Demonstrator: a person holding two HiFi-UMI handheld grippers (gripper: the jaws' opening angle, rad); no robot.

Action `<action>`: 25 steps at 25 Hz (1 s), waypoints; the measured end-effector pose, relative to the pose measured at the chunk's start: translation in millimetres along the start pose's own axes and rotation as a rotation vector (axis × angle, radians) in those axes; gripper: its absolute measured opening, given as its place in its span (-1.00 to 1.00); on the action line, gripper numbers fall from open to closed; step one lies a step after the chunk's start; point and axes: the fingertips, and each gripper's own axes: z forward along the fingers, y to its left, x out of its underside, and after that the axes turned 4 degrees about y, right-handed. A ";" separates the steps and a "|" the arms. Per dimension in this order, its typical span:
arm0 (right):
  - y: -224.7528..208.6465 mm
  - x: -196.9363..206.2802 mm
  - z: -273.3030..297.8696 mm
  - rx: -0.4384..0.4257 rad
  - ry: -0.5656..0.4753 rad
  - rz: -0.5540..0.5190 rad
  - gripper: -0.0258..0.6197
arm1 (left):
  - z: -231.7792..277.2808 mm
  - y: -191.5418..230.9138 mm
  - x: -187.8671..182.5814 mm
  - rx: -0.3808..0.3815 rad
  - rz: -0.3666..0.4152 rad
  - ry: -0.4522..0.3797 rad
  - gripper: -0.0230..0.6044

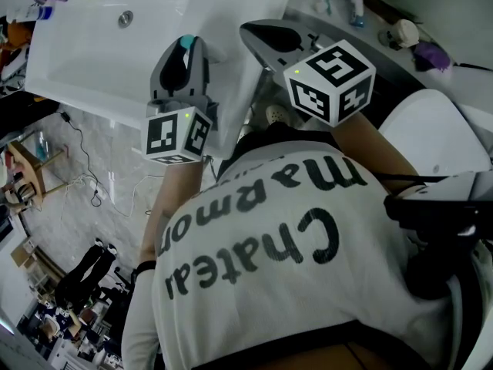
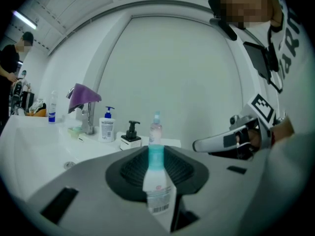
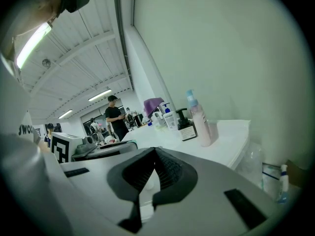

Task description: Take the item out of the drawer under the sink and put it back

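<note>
- White ceramic sink basin (image 1: 92, 52): it is set in a white counter, in front of the person.
- Right gripper (image 3: 154, 151): it is beside the basin. The jaw tips meet and nothing shows between them.
- Left gripper (image 1: 183, 48): it is at the basin's near edge. The jaws are clamped on the bottle.
- White plastic bottle with a teal cap (image 2: 158, 188): it stands upright between the left jaws.

**Head view:** mounted on your head, facing steeply down past your shirt (image 1: 269, 260) to the sink (image 1: 92, 45) at far left.

**Left gripper view:** rides your left gripper (image 2: 156, 156) and faces level across the basin to the far wall. Your right gripper (image 2: 202, 144) is close on the right.

**Right gripper view:** faces along the counter (image 3: 221, 136) from nearer its right end.

**Shared by both gripper views:** pump bottle (image 2: 131, 132), pink bottle (image 2: 155, 127), purple cloth (image 2: 81, 96).
</note>
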 end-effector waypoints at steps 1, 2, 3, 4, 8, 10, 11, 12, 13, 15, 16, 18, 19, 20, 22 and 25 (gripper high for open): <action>0.2 -0.3 0.3 -0.001 0.000 -0.001 -0.89 | -0.5 -0.3 0.3 -0.001 0.006 -0.001 -0.61; 0.3 -0.3 0.5 -0.002 0.000 -0.002 -0.89 | -1.0 -0.5 0.8 -0.001 0.010 -0.001 -0.61; 0.5 -0.2 0.8 -0.004 0.001 -0.004 -0.89 | -1.4 -0.6 1.4 -0.003 0.012 -0.002 -0.61; 0.7 0.0 1.0 -0.005 0.002 -0.005 -0.89 | -1.8 -0.7 2.1 -0.004 0.013 -0.001 -0.61; 1.2 -0.7 1.2 -0.010 0.002 -0.006 -0.89 | -3.0 -2.3 3.7 -0.006 0.019 0.001 -0.61; 1.6 -1.1 1.8 -0.013 0.003 -0.005 -0.89 | -3.4 -2.3 3.9 -0.007 0.018 0.000 -0.61; 1.9 -0.9 2.1 -0.014 0.004 -0.005 -0.89 | -3.5 -1.9 3.9 -0.008 0.014 0.000 -0.61; 2.1 -0.6 2.5 -0.016 0.005 -0.005 -0.89 | -3.4 -1.2 3.9 -0.009 0.009 0.000 -0.61; 2.3 -0.4 2.8 -0.017 0.006 -0.006 -0.89 | -3.4 -0.6 3.9 -0.010 0.005 0.001 -0.61; 2.5 -0.4 3.5 -0.020 0.005 -0.006 -0.89 | -3.4 0.0 4.3 -0.010 0.002 0.003 -0.61; 2.7 -0.6 3.8 -0.022 0.004 -0.007 -0.89 | -3.6 -0.1 4.7 -0.009 0.002 0.004 -0.61; 3.1 -0.6 4.4 -0.026 0.004 -0.008 -0.89 | -4.3 -0.2 5.6 -0.010 0.000 0.005 -0.61; 3.2 -0.5 4.6 -0.028 0.004 -0.009 -0.89 | -4.6 -0.1 6.0 -0.012 -0.003 0.004 -0.61; 3.3 -0.6 4.8 -0.030 0.005 -0.009 -0.89 | -4.9 0.1 6.3 -0.013 -0.006 0.004 -0.61; 3.9 -0.9 5.3 -0.034 0.005 -0.011 -0.89 | -5.6 0.1 6.8 -0.015 -0.009 0.003 -0.61; 5.2 -0.9 6.4 -0.041 0.006 -0.013 -0.89 | -6.9 0.1 7.8 -0.019 -0.007 0.006 -0.61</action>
